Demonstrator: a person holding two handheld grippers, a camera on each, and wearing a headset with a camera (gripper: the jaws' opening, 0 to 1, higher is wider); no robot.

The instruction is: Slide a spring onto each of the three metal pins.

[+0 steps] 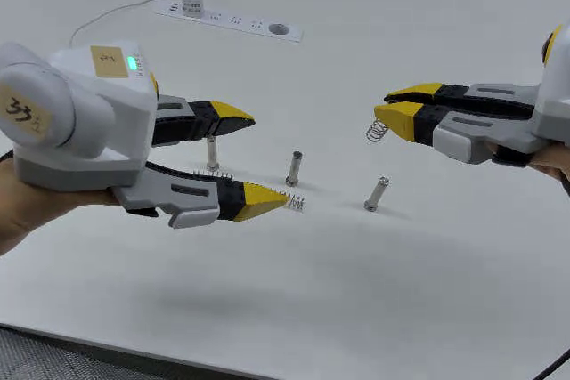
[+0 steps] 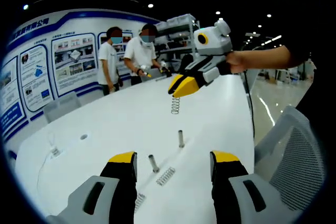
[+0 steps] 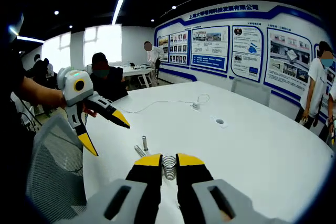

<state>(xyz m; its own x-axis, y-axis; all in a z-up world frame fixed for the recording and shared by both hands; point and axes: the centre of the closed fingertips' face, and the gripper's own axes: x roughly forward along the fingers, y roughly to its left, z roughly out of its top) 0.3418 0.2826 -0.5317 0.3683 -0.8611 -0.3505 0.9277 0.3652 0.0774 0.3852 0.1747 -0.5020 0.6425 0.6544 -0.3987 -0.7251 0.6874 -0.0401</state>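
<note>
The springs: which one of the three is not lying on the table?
The spring pinched in the fingers of the right gripper, off the table; the other two lie on it near the pins.

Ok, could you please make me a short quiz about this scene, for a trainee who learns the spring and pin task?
1. True or false: the right gripper is shut on a spring.
2. How many of the three metal pins carry a spring already? A) none B) one C) all three
3. Fill the gap: the jaws of the left gripper stand ____.
Key: 1 true; 2 A; 3 open.
</note>
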